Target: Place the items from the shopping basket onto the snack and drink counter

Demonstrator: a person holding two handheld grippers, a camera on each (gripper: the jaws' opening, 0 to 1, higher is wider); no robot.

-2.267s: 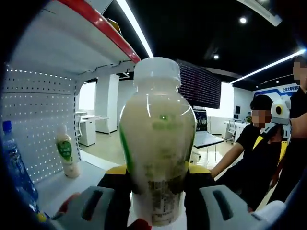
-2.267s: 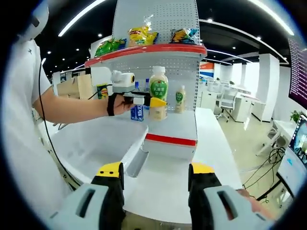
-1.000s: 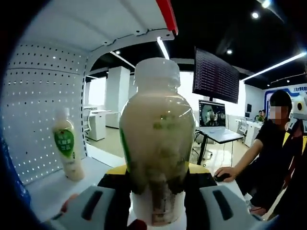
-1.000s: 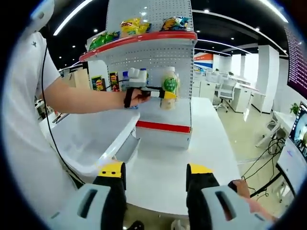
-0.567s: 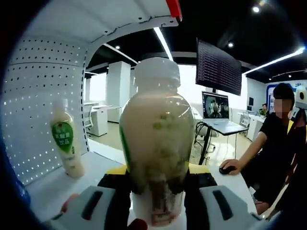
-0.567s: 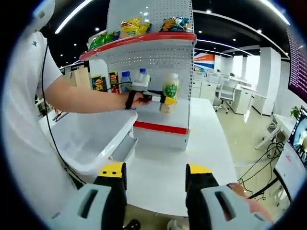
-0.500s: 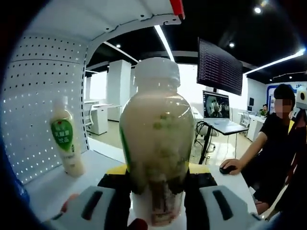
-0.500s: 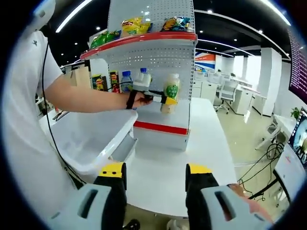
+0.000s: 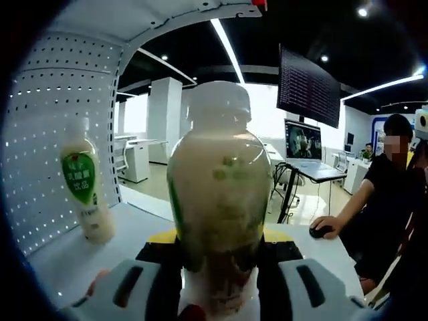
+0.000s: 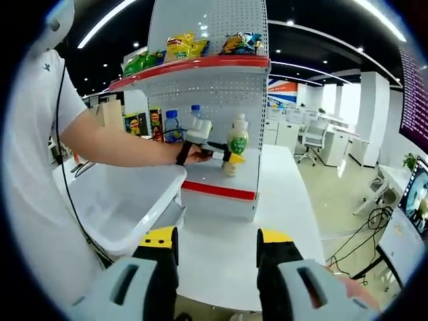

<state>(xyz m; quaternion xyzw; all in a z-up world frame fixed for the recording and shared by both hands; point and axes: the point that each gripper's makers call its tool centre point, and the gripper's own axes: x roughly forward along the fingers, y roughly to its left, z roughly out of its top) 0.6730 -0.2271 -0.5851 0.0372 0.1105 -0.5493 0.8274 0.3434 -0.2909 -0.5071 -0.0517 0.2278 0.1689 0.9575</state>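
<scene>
Your left gripper (image 9: 217, 257) still clenches the cloudy white-capped drink bottle (image 9: 217, 200), now nearer the green-labelled shelf bottle (image 9: 83, 187); set it down; right gripper (image 10: 217, 257) gapes empty.

The bottle (image 9: 83, 190) by the peg wall has a green label with white writing, too blurry to read.

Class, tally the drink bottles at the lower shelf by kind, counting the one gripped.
Milky green-labelled plastic bottles: 2, one gripped, one standing
Clear blue-capped water bottles: 2
Total: 4
</scene>
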